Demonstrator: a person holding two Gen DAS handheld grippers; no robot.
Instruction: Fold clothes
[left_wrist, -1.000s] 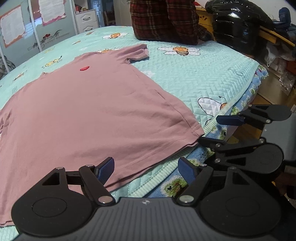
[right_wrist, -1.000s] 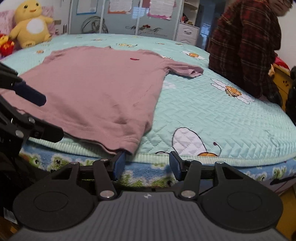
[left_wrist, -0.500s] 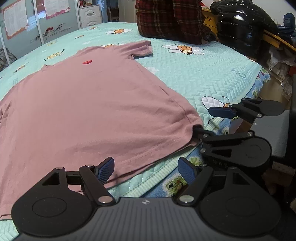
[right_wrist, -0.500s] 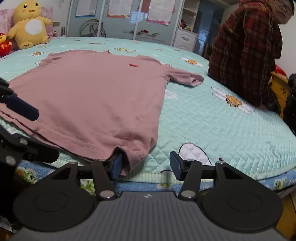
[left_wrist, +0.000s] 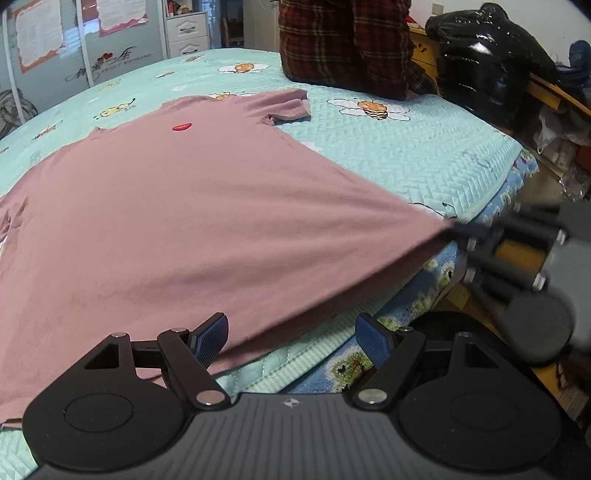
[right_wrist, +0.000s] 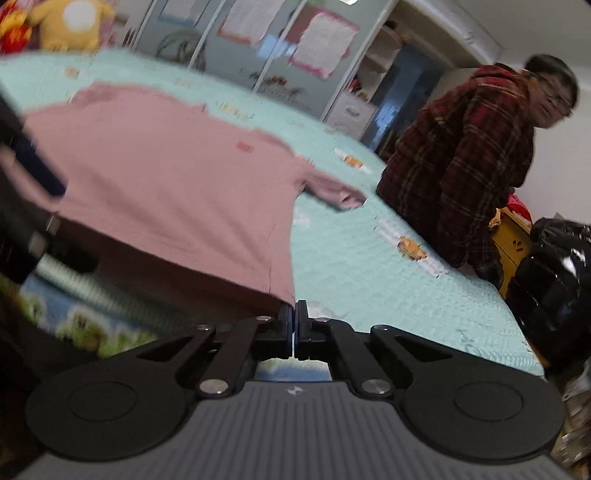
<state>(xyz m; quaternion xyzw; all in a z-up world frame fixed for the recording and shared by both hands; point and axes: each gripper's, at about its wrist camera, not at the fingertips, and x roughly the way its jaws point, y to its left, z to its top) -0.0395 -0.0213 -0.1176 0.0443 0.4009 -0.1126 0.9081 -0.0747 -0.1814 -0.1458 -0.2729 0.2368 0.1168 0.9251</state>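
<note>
Left wrist view
T-shirt: the pink T-shirt (left_wrist: 177, 221) lies flat on the turquoise bee-print bedspread (left_wrist: 424, 158), filling the left and middle of the frame; its near right corner is pulled out into a taut point at mid right.
Left gripper: the left gripper (left_wrist: 291, 338), at the bottom middle, stands released with blue pads wide apart; the shirt's hem lies just past the left pad, nothing pinched.
Right gripper: blurred at right edge, at the shirt's stretched corner.
Background: a person in a red plaid jacket (left_wrist: 347, 44) at top middle, black glossy bags (left_wrist: 487, 62) at upper right.

Right wrist view
Right gripper: the right gripper (right_wrist: 295, 317), at lower middle, has just clamped, jaws clenched on the shirt's corner.
T-shirt: spreads from that corner toward the upper left, blurred.
Plush toy: yellow plush toy (right_wrist: 70, 22) in the upper left corner.
</note>
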